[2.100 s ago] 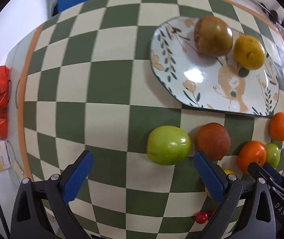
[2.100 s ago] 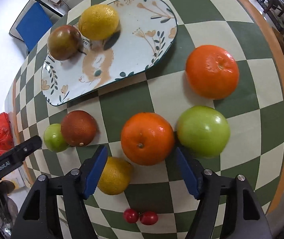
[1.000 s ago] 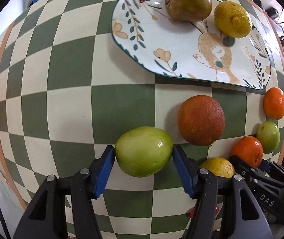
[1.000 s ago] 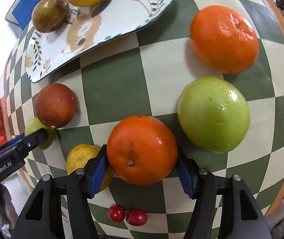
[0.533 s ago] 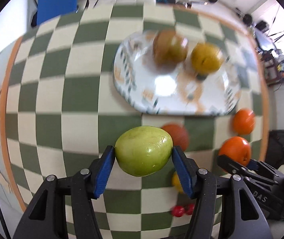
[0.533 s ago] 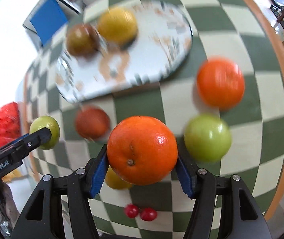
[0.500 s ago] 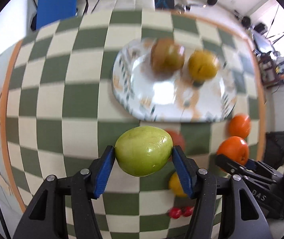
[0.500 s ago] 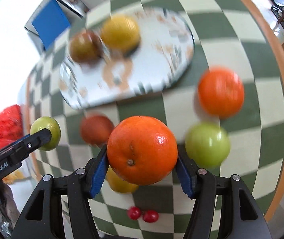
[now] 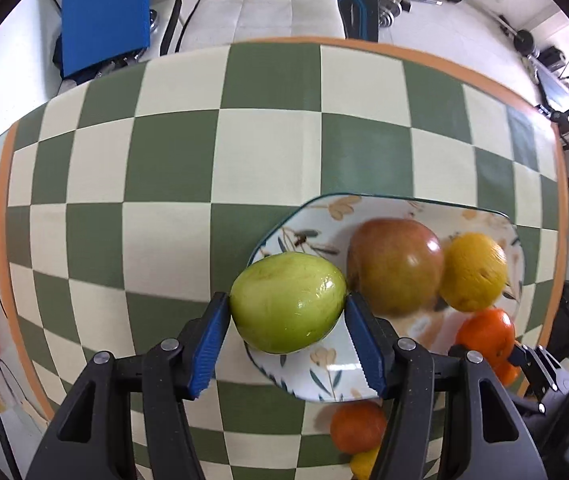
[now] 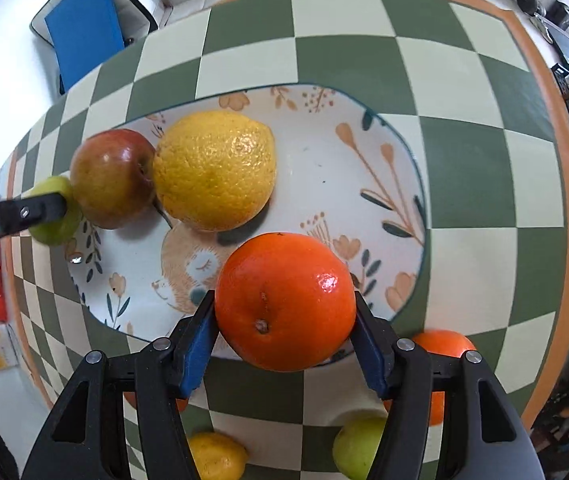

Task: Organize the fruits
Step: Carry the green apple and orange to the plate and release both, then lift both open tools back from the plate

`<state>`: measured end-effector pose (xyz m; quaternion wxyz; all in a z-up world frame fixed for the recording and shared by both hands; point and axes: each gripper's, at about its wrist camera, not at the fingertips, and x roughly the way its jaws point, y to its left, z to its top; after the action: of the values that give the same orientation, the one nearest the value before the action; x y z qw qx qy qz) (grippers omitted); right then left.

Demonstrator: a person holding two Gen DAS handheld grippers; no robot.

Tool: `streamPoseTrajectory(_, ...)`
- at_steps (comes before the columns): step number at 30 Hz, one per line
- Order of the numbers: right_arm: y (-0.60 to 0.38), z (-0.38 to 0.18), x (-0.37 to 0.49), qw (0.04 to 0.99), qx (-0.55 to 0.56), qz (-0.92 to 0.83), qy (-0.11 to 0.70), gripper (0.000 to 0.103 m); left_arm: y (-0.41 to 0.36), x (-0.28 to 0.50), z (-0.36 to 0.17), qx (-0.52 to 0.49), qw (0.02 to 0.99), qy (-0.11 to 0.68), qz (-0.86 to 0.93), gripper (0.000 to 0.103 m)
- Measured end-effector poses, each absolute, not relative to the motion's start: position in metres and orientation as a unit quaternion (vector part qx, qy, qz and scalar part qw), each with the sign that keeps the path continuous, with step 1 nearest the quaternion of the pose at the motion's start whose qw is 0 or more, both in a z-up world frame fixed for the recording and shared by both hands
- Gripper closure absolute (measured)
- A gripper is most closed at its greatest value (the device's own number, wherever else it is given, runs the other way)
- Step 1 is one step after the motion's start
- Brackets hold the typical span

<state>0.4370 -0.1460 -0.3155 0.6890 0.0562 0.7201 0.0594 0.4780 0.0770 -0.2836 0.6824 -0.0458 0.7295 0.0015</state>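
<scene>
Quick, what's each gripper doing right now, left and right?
Left gripper: shut on the green apple, over the plate.
Right gripper: shut on the orange, over the same plate.

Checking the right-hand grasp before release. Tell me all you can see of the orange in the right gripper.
The orange is round, bright orange, with glossy dimpled peel and a small dark stem scar facing the camera. The right gripper is shut on it, the blue fingers pressing its two sides. It sits over the near edge of the floral plate; whether it touches the plate cannot be told. It is apart from the yellow citrus behind it.
</scene>
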Motion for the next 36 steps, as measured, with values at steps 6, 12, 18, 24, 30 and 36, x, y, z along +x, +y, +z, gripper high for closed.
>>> streamPoseTrajectory(6,-0.146,-0.327,0.445,0.682,0.060,0.061,0.726,0.038,0.070,0.490,-0.286,-0.051,0.682,0.730,-0.006,0.048)
streamPoseTrajectory(12,-0.131,-0.338,0.446,0.676,0.062,0.060,0.732,0.037,0.068,0.495,-0.284,-0.049,0.681,0.731,0.000,0.046)
streamPoseTrajectory(18,-0.138,-0.330,0.443,0.680,0.081,0.056,0.727,0.024,0.072,0.490,-0.271,-0.041,0.695,0.718,0.012,0.046)
streamPoseTrajectory(24,-0.156,-0.300,0.430,0.702,0.066,0.037,0.708,0.011,0.079,0.468,-0.249,-0.053,0.718,0.694,0.020,0.015)
streamPoseTrajectory(30,-0.162,-0.263,0.405,0.733,0.036,0.021,0.679,0.008,0.075,0.424,-0.225,-0.036,0.746,0.664,0.029,0.012)
streamPoseTrajectory(36,-0.158,-0.227,0.378,0.759,0.027,0.017,0.650,0.008,0.056,0.383,-0.201,-0.013,0.776,0.630,0.035,0.013)
